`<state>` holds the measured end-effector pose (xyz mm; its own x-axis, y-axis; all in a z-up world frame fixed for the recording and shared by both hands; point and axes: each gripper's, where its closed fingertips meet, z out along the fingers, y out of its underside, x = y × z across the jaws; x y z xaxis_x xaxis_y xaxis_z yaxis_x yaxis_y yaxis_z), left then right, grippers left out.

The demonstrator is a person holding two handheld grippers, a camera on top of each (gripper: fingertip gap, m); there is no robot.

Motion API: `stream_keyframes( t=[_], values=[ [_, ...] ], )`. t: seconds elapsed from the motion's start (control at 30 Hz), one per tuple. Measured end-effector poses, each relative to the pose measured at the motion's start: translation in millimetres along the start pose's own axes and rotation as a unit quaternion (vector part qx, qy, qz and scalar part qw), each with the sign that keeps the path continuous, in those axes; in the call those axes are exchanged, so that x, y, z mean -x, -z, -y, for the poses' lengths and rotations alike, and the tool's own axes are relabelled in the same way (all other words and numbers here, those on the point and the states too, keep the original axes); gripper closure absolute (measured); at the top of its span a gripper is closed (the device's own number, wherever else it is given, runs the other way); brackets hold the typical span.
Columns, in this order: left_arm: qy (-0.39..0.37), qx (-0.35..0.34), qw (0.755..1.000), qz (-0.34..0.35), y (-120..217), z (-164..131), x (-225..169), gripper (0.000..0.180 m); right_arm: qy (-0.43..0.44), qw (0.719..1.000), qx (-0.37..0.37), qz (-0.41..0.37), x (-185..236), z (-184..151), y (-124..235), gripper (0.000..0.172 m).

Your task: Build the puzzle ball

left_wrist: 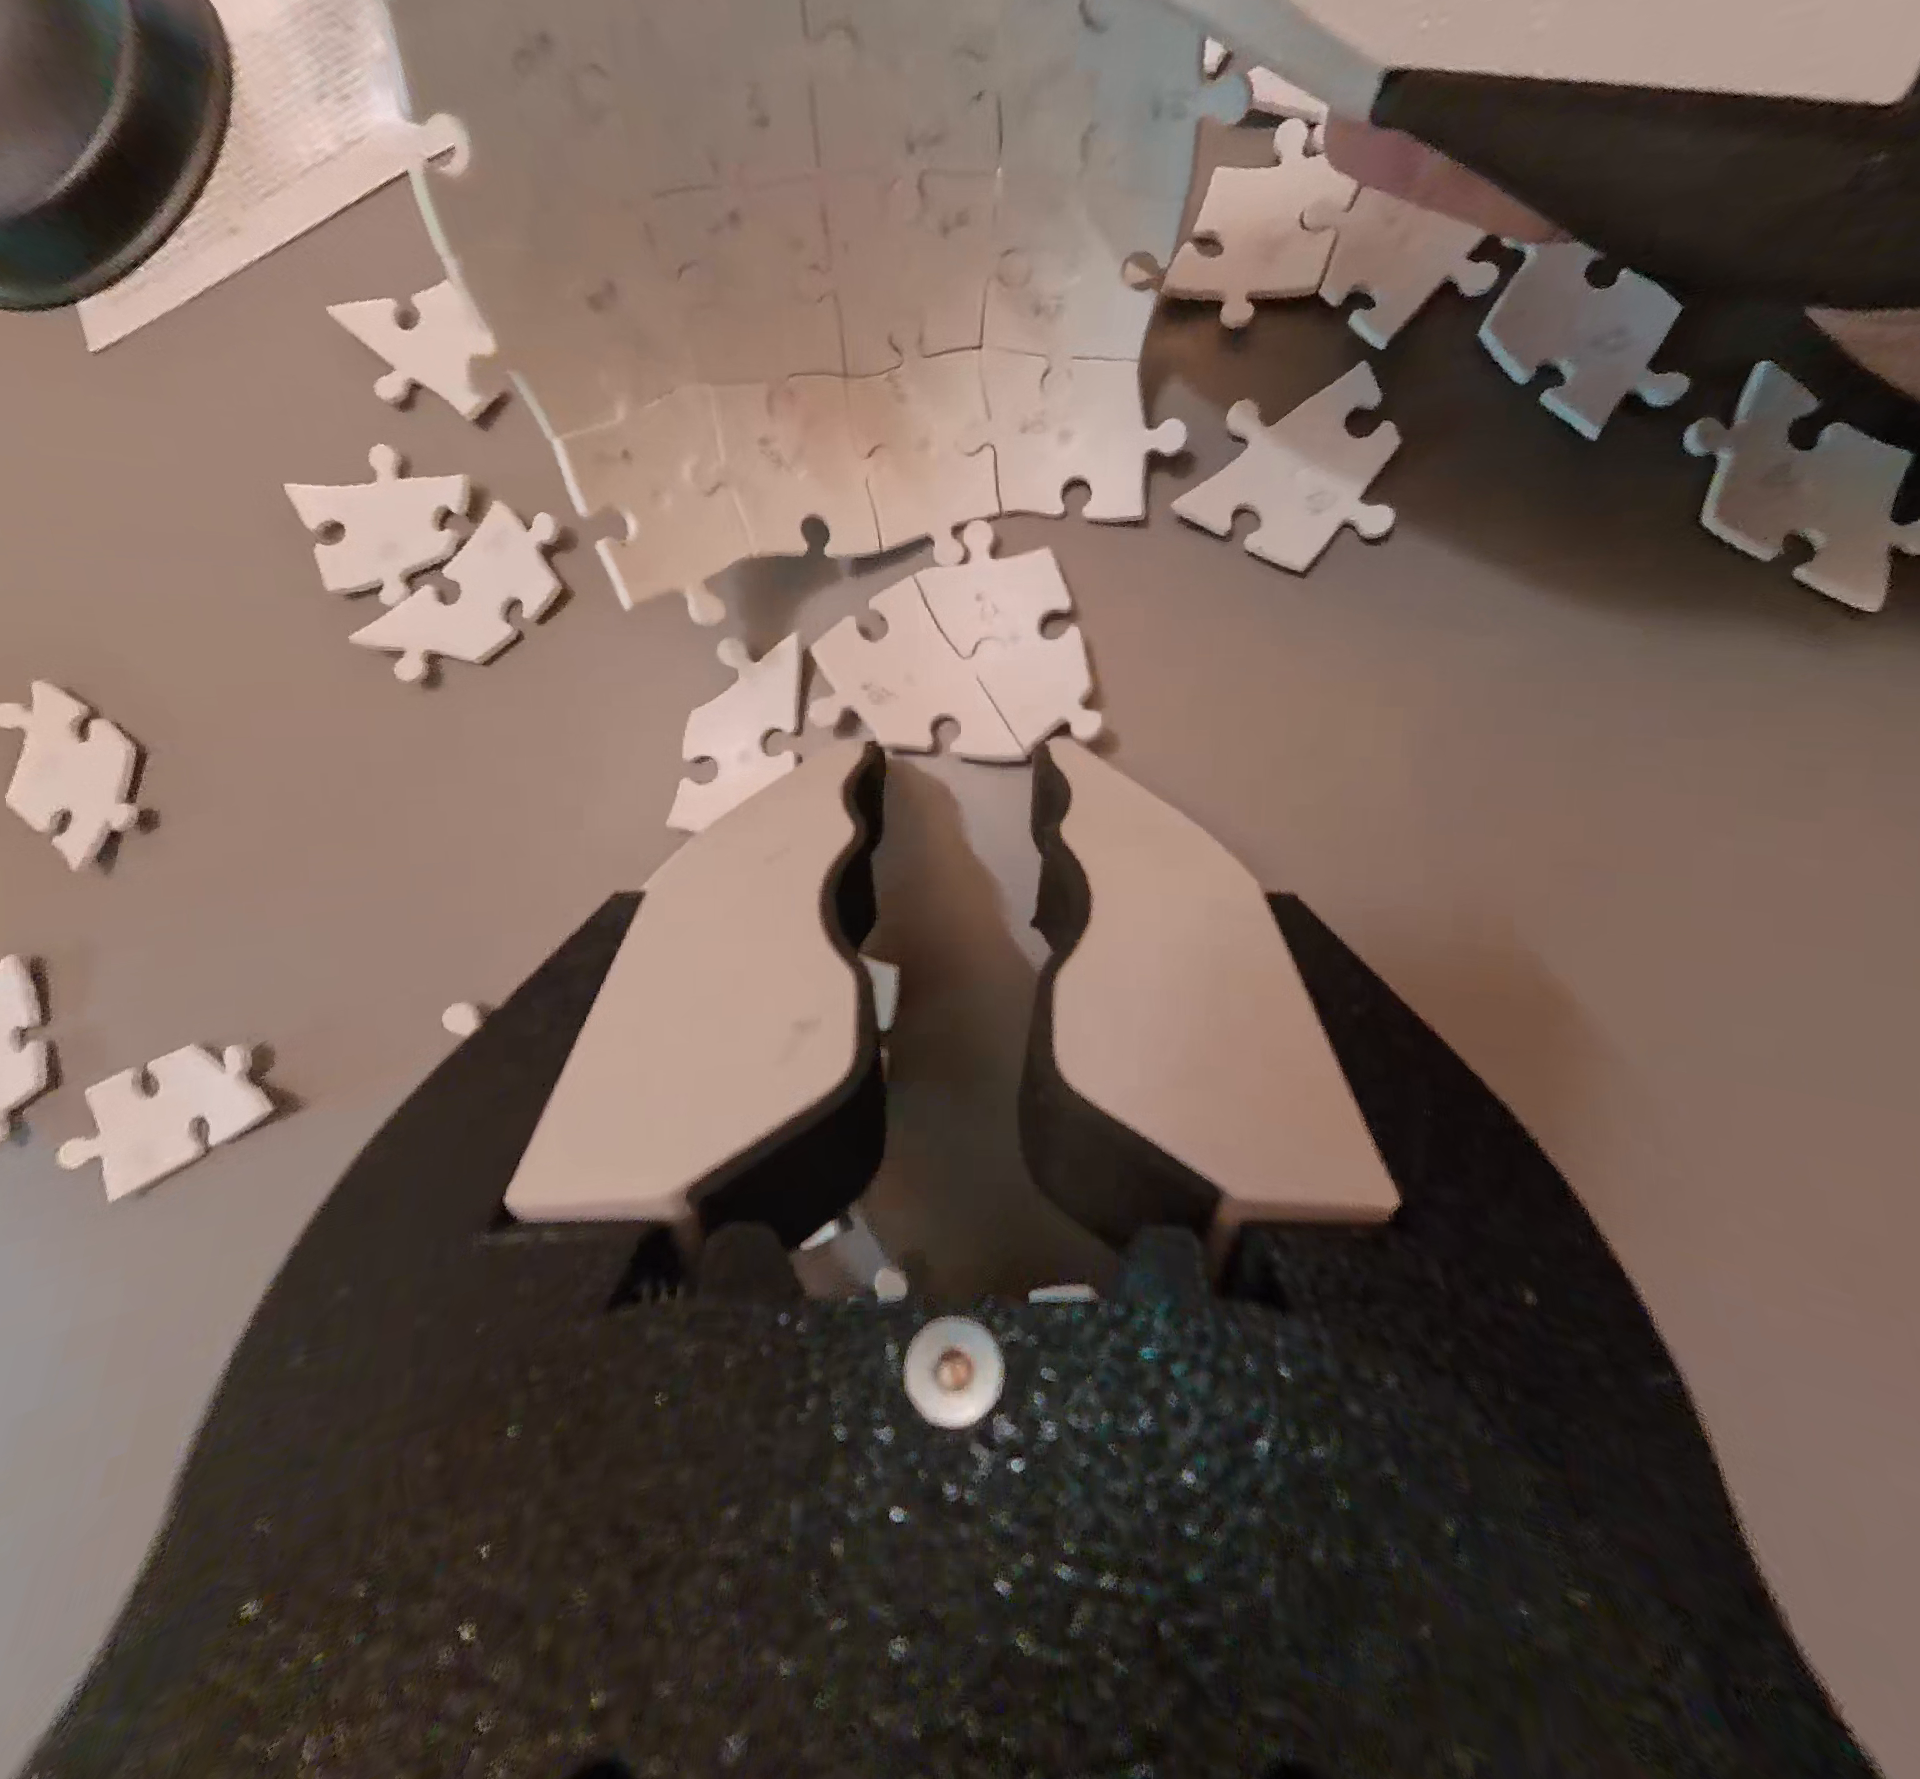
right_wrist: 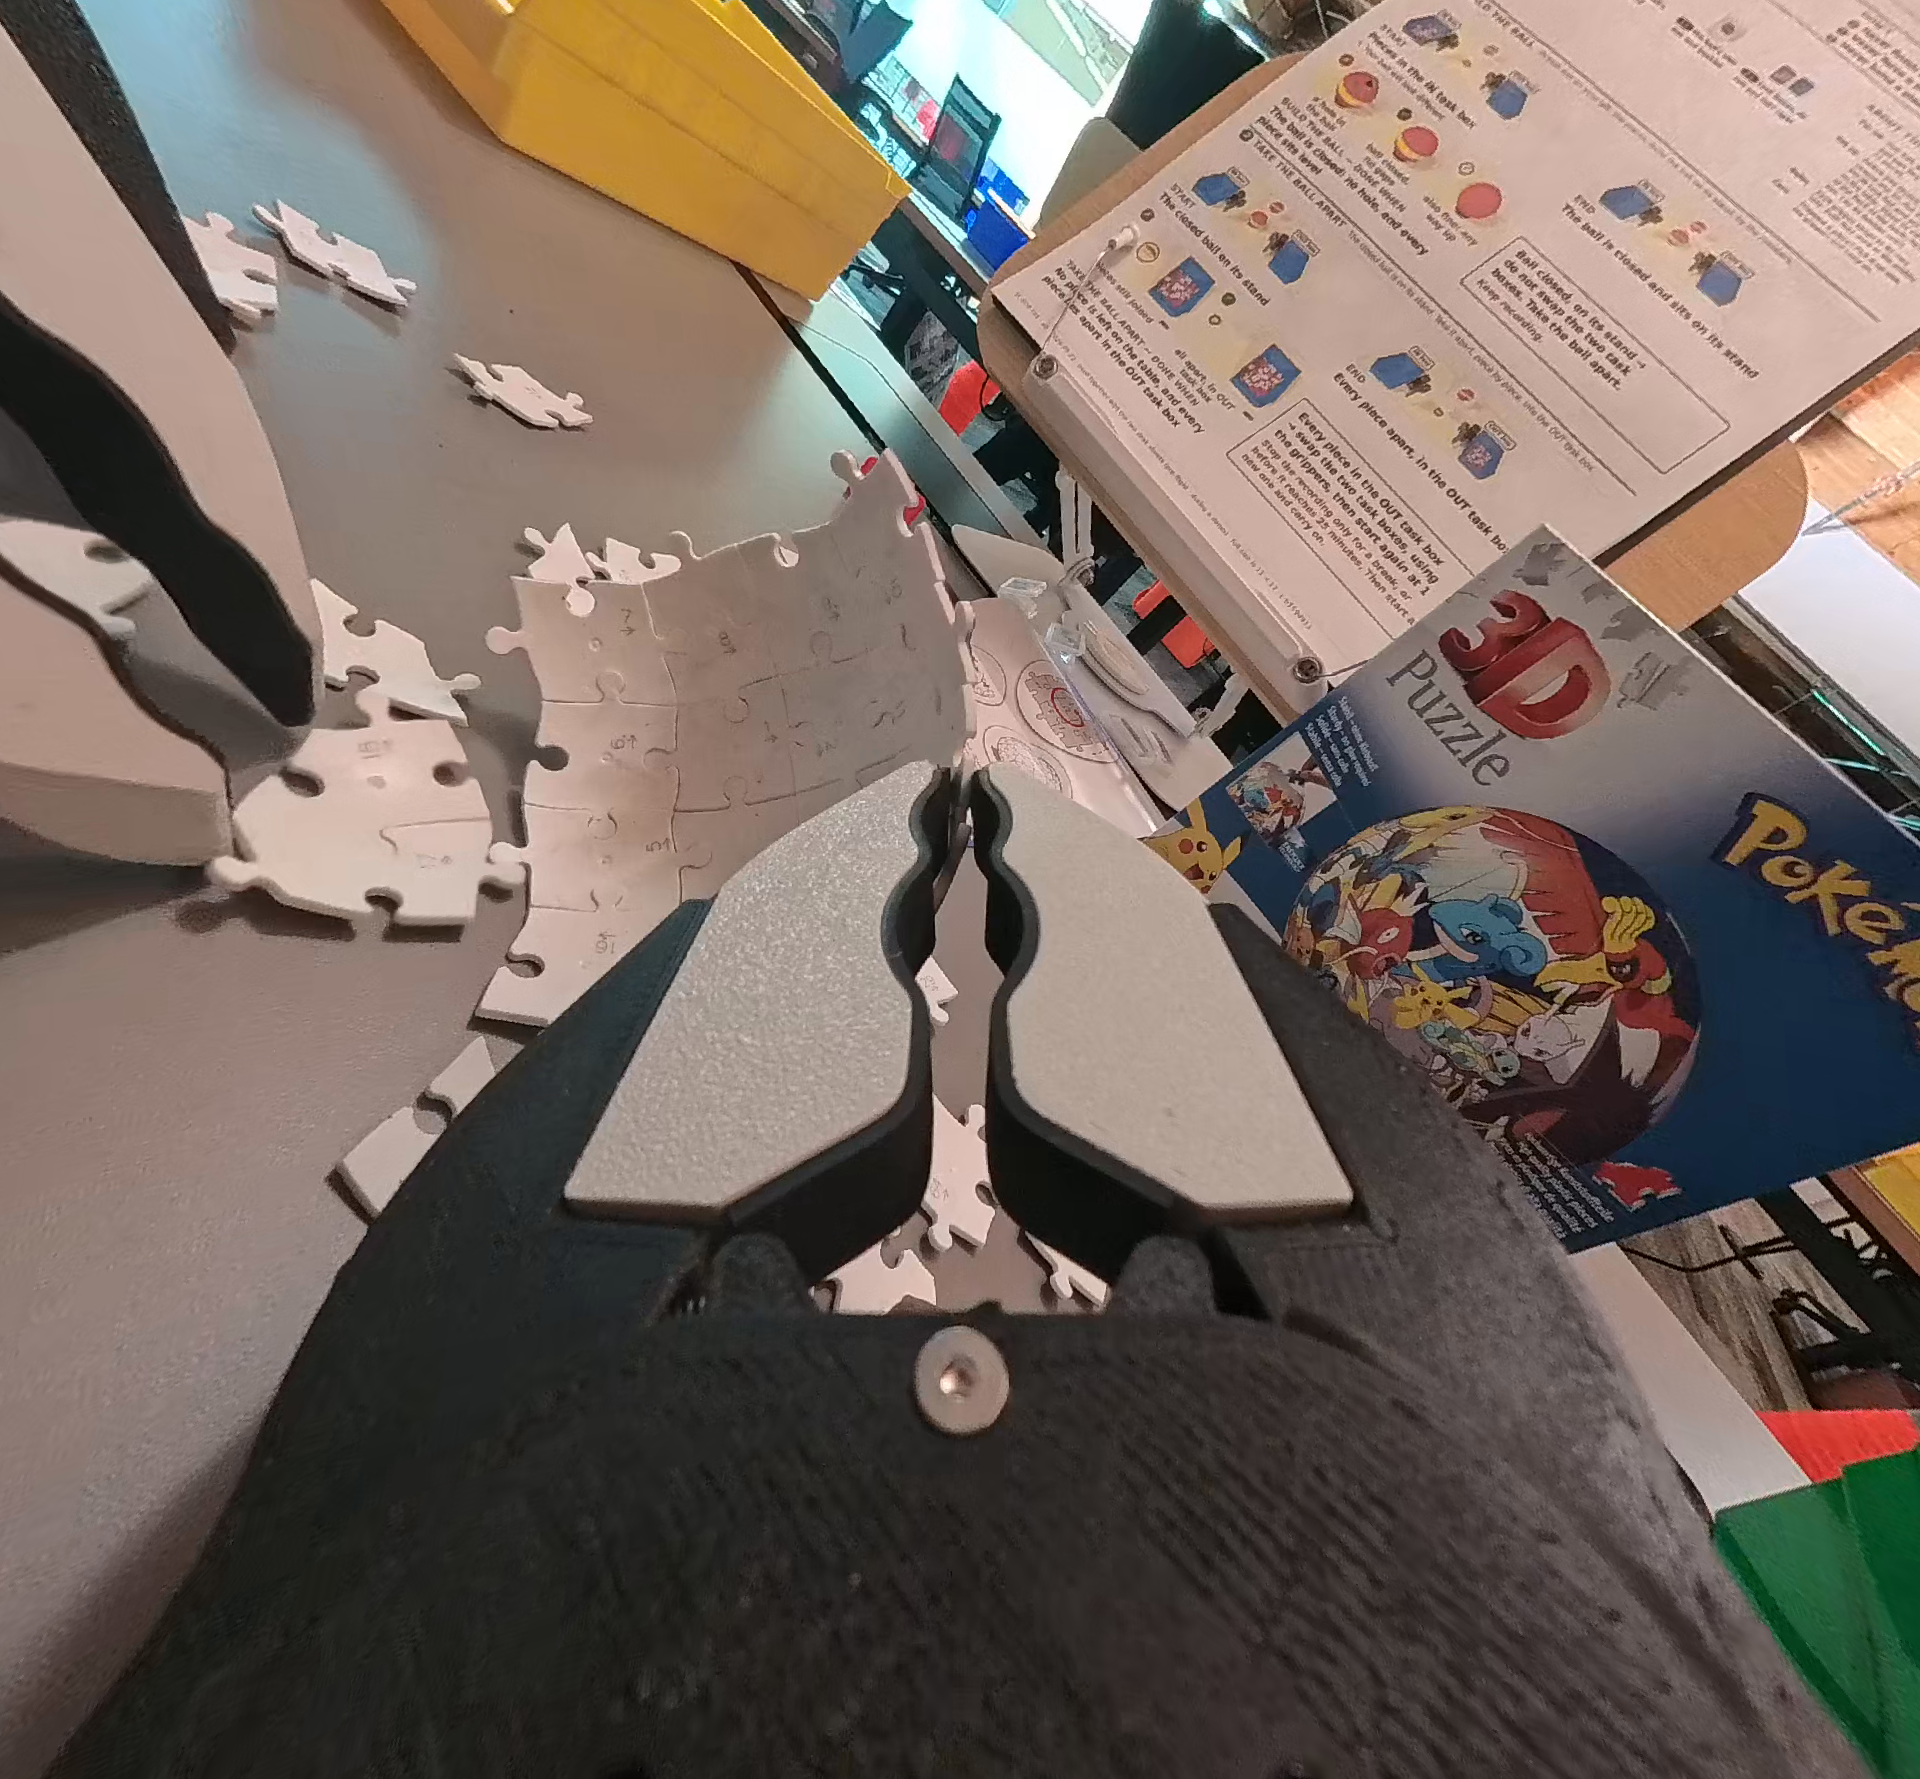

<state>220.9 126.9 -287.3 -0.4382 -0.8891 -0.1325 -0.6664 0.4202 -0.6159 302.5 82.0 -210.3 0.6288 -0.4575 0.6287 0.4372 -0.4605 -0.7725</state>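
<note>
On the grey matte bench, flat white cardboard puzzle pieces with knobs and notches were scattered, blank side up. A curved shell of joined pieces was stood on its lower edge, bowed like part of a ball, with faint numbers pencilled on its inner face. The right tongs were seen reaching forward low over the bench, their grey grainy plates and wavy black pads closed tight on the right-hand edge of that shell. The left tongs were held pointing down at the bench, their pads parted with bare bench visible between them and nothing gripped; their tips were placed just beside a small cluster of three joined pieces lying flat, apart from the shell's lower rim by a narrow gap. A single loose piece was partly covered by the left finger. Farther off, a yellow plastic bin, a glossy blue puzzle box and a printed sheet on a board were seen beyond the bench.
</note>
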Motion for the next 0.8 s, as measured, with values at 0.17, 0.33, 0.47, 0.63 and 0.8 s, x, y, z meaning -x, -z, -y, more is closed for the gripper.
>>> stream_keyframes(
  t=[0.17,0.33,0.47,0.63,0.8],
  values=[
    [-0.01,0.001,1.0,-0.009,-1,1,-4,0.161,0.001,1.0,-0.002,0.0,0,0,0,0.168],
    [-0.003,-0.011,1.0,-0.001,4,6,2,0.159,0.007,1.0,-0.004,-0.002,0,1,1,0.168],
    [0.01,-0.01,1.0,0.002,2,11,6,0.158,0.008,1.0,0.0,-0.007,0,1,2,0.168],
    [-0.009,-0.003,1.0,0.005,-8,13,-2,0.161,0.011,1.0,0.003,-0.011,0,0,3,0.168],
    [-0.022,0.004,1.0,-0.007,-10,15,-7,0.171,0.02,1.0,0.0,-0.014,1,3,5,0.168]
  ],
)
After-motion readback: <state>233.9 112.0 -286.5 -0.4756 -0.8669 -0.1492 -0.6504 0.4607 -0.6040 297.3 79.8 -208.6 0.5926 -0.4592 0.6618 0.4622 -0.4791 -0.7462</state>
